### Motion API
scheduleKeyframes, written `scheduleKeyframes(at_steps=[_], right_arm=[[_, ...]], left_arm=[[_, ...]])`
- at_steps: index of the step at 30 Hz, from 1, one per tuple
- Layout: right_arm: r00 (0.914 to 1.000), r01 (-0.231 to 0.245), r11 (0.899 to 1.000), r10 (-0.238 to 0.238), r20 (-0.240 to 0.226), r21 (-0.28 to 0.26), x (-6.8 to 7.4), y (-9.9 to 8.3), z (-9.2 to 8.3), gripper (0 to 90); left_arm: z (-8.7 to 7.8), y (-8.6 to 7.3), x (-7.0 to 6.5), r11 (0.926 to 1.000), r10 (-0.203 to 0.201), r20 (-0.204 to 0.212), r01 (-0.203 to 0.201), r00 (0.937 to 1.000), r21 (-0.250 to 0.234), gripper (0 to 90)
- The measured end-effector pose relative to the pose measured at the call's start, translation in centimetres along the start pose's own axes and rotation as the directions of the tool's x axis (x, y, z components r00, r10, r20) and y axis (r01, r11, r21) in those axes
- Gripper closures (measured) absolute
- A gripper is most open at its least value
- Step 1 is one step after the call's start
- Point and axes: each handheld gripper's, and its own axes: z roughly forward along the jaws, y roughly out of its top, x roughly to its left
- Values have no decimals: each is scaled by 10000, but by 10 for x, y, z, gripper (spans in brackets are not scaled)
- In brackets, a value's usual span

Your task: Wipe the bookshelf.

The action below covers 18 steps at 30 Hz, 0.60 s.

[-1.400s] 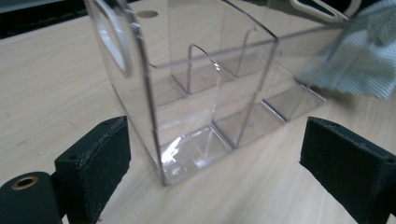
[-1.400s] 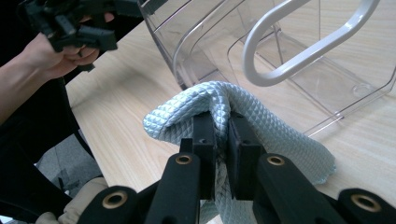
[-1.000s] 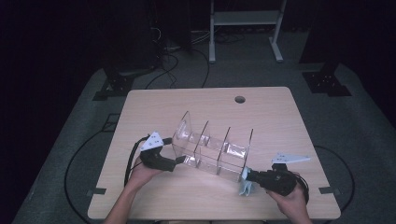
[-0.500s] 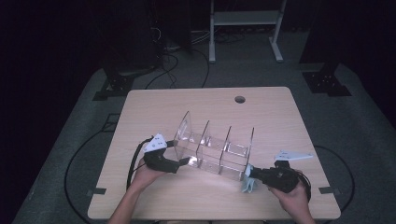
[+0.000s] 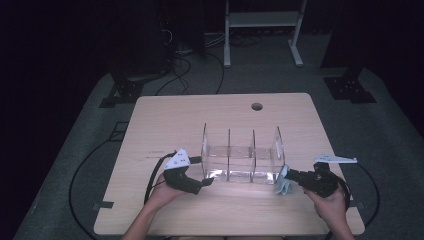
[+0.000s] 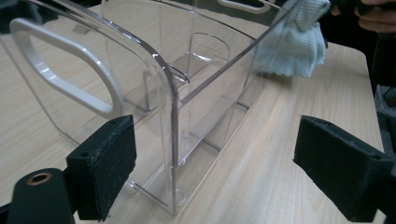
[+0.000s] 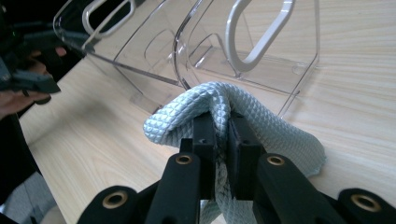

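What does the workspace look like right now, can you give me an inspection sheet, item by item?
Surface: light wooden table, round hole near the far edge.
Job's things: clear plastic divider rack standing upright mid-table; pale blue cloth at its right end.
Clutter: nothing seen.
Grippers: left tongs open, one end wall of the rack between the jaws, pads not pressing; right tongs shut on the cloth.
Cables: black cable trails from the left tongs; more cables on the floor behind.
Surroundings: dark room, grey floor mat, white stand frame at the back.
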Motion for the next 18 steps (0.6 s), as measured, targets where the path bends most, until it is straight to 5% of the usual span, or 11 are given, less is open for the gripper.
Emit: scheduleKeyframes(at_steps=[8, 18], right_arm=[[9999, 20, 10000, -21, -104, -47, 1, -3, -1, 830], [9999, 95, 9999, -95, -105, 58, 3, -1, 3, 830]], left_arm=[[0, -1, 15, 9979, -429, -187, 420, 9989, -494, 108], [6, 12, 24, 9980, -217, 141, 225, 9997, -584, 242]])
